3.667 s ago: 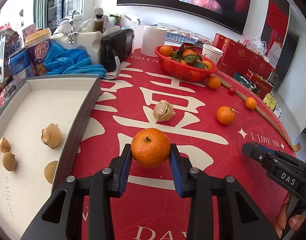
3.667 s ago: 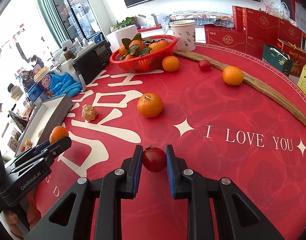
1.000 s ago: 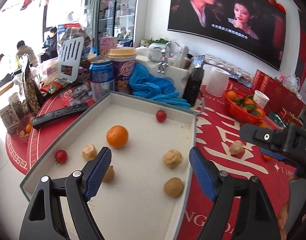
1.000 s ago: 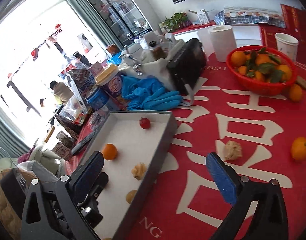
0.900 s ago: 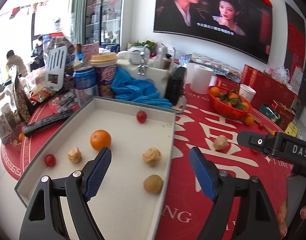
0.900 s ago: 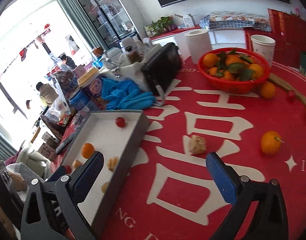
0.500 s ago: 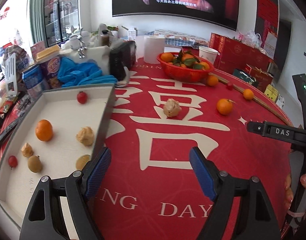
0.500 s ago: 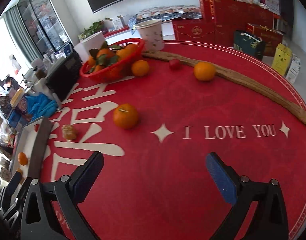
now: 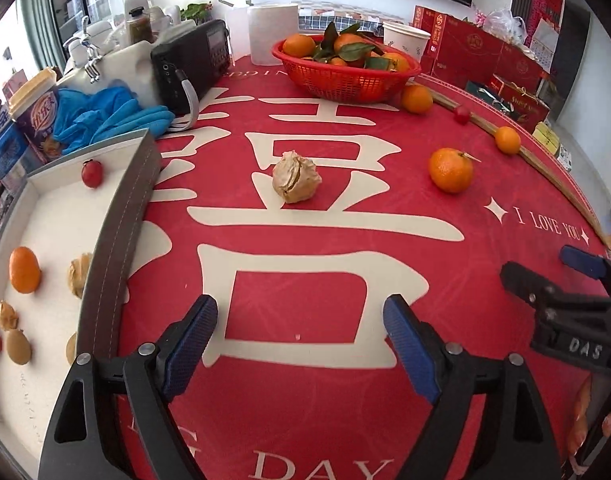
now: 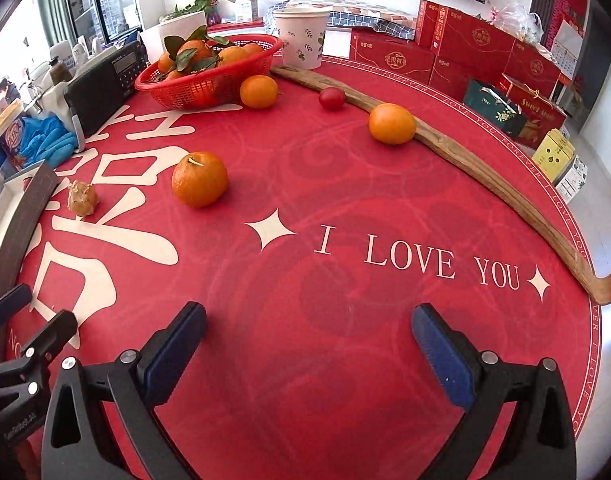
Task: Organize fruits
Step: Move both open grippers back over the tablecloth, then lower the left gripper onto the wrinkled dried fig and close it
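Two grippers, left gripper (image 9: pixel 301 344) just widened, right gripper (image 10: pixel 308 346) agape, both empty, "I LOVE YOU" tablecloth (image 10: pixel 385 208), "DAS" tag.

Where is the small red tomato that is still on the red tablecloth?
In the right wrist view the small red tomato lies far back, touching the curved wooden stick, between two oranges: one beside the red basket, one against the stick.
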Demonstrator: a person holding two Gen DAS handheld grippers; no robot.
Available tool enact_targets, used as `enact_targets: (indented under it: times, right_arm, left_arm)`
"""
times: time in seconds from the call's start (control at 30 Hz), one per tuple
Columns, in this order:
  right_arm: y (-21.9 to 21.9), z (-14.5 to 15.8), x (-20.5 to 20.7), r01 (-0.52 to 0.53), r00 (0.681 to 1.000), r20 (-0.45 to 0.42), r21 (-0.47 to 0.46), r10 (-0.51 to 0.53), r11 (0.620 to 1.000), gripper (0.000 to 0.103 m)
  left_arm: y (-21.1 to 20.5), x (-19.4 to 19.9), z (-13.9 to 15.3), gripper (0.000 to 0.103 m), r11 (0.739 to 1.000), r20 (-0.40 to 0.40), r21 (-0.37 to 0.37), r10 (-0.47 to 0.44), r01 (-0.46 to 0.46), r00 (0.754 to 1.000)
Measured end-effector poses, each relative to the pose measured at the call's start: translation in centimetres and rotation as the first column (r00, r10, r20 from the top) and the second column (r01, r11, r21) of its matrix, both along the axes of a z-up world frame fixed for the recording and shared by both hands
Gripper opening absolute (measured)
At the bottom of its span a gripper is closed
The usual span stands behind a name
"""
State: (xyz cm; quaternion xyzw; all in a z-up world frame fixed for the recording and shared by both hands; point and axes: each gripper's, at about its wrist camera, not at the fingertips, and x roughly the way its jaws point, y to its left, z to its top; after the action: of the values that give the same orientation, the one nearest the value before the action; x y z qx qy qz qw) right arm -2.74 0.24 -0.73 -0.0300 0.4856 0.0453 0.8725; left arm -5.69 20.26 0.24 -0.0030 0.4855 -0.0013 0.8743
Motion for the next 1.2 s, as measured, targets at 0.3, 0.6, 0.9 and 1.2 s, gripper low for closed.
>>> enact_targets:
  times: [0.3,0.6,0.9,1.2]
  right_arm:
    - [-0.1,0.2,-0.3,-0.001,1.000,0.014,0.001,0.001,1.000,0.103]
    - [-0.3,0.3,-0.5,-0.003,1.000,0.031,0.003,0.003,1.000,0.103]
    - [1.4,0.3,1.0,-0.047,0.998,0.036,0.004,0.047,0.999,0.103]
    - [7.3,0.1,5.9,-0.156,0.987,0.040,0.001,0.155,0.988,0.103]
  left_arm:
    - [-1.3,5.7,0.2,0.090,0.998,0.027,0.050,0.047,-0.049,0.999]
    - [-2.0,5.7,0.7,0.025,0.999,0.054,0.037,-0.008,0.007,0.999]
    - [0.8,-0.4,0.5,0.025,1.000,0.098,0.002,0.024,-0.024,0.995]
    - [1.5,-1.1,0.4,0.027,1.000,0.111,-0.009,0.020,-0.019,0.994]
